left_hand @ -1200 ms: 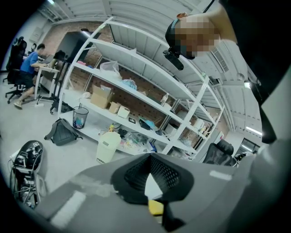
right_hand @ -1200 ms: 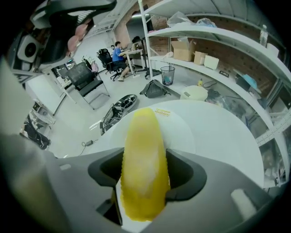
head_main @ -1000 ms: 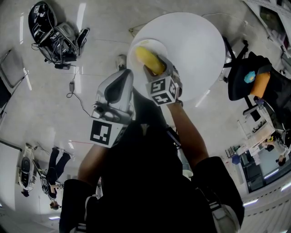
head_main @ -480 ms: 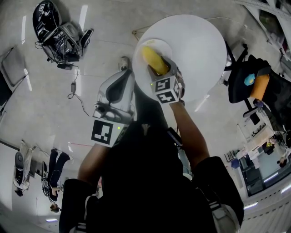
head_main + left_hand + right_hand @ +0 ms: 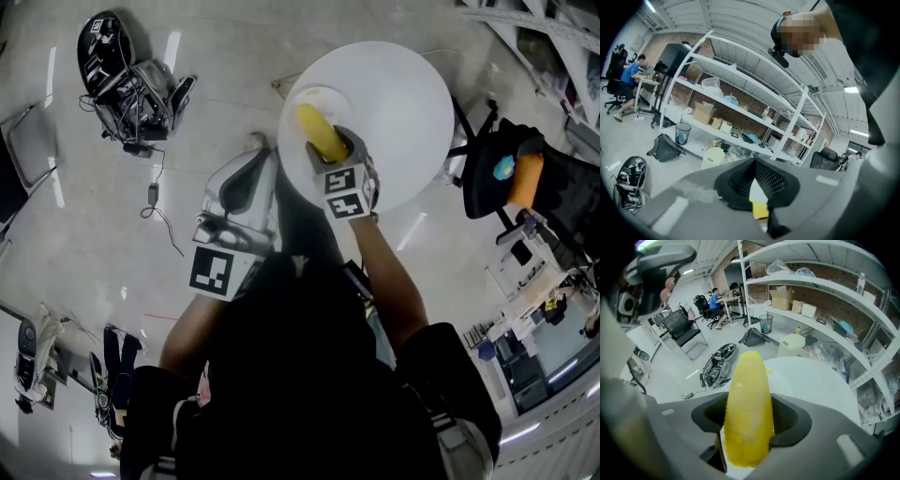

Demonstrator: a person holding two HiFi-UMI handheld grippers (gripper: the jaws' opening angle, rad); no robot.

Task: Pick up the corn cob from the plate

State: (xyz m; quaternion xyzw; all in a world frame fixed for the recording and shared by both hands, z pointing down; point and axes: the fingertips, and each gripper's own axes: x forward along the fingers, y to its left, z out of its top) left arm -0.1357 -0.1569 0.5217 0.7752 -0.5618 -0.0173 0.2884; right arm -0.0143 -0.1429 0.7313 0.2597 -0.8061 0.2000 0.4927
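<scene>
Right gripper (image 5: 333, 155) is clamped on the cob (image 5: 747, 408), held clear above the plate (image 5: 787, 380) on the desk (image 5: 403, 103). Left gripper (image 5: 754, 161) jaws are together, empty. Risk: the tapered cob could slip forward if the gripper tilts further.

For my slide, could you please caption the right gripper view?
Right gripper shut on a yellow corn cob, white table beyond.

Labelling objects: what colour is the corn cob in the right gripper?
Yellow corn cob; clearest in right gripper view.
</scene>
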